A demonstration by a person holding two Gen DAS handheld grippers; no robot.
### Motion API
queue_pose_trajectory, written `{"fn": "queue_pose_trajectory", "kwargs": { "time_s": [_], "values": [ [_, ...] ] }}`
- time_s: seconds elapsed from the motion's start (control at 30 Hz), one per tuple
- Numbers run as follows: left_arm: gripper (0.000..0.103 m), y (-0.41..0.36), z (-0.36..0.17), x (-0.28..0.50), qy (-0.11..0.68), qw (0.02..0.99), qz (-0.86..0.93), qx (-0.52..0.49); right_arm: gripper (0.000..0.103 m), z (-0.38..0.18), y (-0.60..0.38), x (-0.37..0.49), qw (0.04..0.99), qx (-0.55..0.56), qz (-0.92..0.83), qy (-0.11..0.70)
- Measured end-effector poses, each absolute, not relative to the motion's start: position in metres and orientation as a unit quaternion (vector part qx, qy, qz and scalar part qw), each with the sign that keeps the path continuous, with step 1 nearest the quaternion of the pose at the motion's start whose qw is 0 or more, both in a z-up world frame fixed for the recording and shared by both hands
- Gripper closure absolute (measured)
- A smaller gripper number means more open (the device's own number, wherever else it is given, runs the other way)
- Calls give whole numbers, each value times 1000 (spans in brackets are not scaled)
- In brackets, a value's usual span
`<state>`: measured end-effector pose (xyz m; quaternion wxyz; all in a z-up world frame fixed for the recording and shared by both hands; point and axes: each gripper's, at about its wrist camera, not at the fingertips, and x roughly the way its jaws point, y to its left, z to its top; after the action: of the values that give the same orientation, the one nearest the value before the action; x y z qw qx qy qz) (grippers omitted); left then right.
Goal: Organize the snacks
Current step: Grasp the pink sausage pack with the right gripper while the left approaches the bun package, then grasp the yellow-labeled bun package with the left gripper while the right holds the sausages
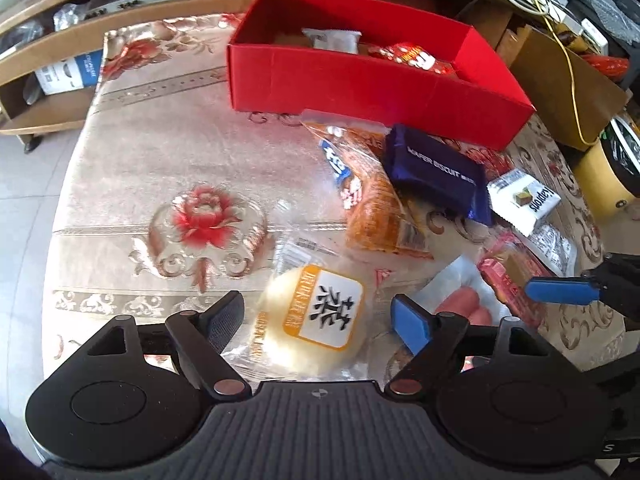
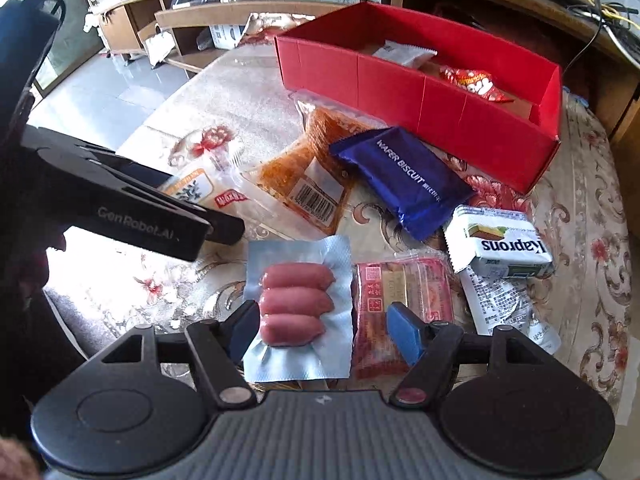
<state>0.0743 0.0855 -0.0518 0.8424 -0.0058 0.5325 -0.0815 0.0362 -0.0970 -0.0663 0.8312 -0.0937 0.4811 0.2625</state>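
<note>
I find my left tool (image 1: 318, 316) open around the round bun pack (image 1: 316, 316); my right tool (image 2: 322, 328) open astride the sausage pack (image 2: 298, 308), both nearer me than the red box (image 2: 420, 84).

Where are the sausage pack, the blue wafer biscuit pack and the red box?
sausage pack (image 2: 295, 303), right wrist view, middle sausage.
blue wafer biscuit pack (image 2: 404, 178), right wrist view, printed top face.
red box (image 1: 360, 84), left wrist view, near outer wall.

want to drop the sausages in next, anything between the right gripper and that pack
Nothing visible. The right gripper hangs open right over the sausage pack, one finger on each side, with no other snack covering it.
</note>
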Motion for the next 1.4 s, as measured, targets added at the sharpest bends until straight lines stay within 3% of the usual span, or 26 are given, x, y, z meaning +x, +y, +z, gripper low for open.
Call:
{"fn": "queue_pose_trajectory", "kwargs": {
  "time_s": [0.13,0.27,0.33,0.5,0.63,0.8,0.9,1.03,1.2,1.4],
  "values": [
    [17,77,-62,80,544,835,-80,10,25,-70,-81,34,828,-123,276,473],
    [17,73,-66,85,549,832,-77,21,24,-74,-65,32,829,-166,277,457],
    [17,70,-68,85,549,832,-77,35,4,-80,-63,35,830,-174,276,453],
    [13,65,-70,83,549,830,-82,53,6,-85,-64,34,827,-185,276,453],
    [16,61,-70,78,548,829,-83,71,38,-78,-73,27,836,-189,259,446],
    [35,69,-65,71,544,833,-83,62,40,-72,-84,17,838,-168,252,454],
    [36,77,-61,69,549,830,-93,33,40,-69,-89,8,837,-154,256,459],
    [36,82,-58,65,550,830,-92,18,41,-67,-96,4,841,-139,253,458],
    [17,79,-54,71,539,838,-83,12,40,-65,-97,8,845,-125,251,456],
    [20,61,-68,78,548,830,-71,67,39,-75,-84,16,850,-159,239,442]
  ]
}}
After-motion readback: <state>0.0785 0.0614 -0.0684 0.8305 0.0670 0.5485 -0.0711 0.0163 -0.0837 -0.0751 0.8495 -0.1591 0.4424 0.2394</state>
